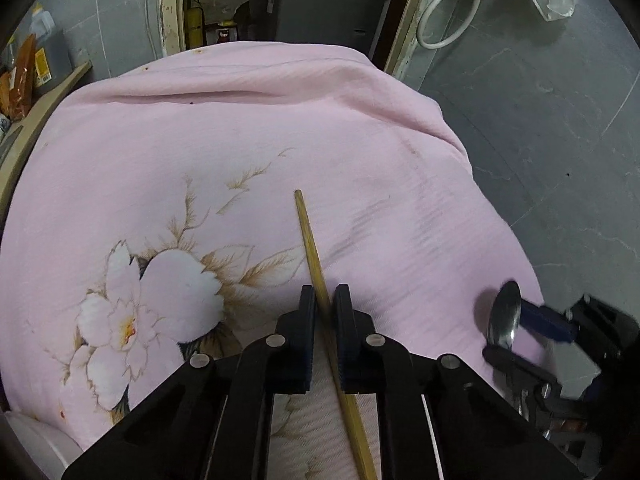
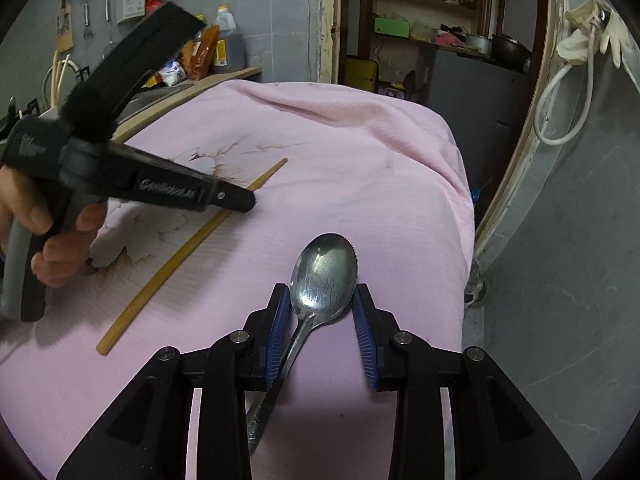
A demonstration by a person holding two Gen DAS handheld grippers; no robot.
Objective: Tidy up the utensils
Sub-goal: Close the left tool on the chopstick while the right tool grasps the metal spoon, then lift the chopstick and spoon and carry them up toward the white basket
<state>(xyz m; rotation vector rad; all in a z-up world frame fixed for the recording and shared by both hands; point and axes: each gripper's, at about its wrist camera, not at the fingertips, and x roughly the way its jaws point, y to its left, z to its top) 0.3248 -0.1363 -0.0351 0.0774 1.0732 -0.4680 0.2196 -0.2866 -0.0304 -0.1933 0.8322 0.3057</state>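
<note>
1. The pink cloth covers the bench; its right edge drops to the grey floor, with open cloth ahead.
2. Only the right wrist view shows the hand.
3. Left tool is clamped on the chopstick, long axis pointing away.
4. Right tool grips the spoon, bowl forward.

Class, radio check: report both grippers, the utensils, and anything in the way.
Left gripper shut on chopstick. Right gripper around spoon, grip unclear. Pink cloth ahead bare.
</note>
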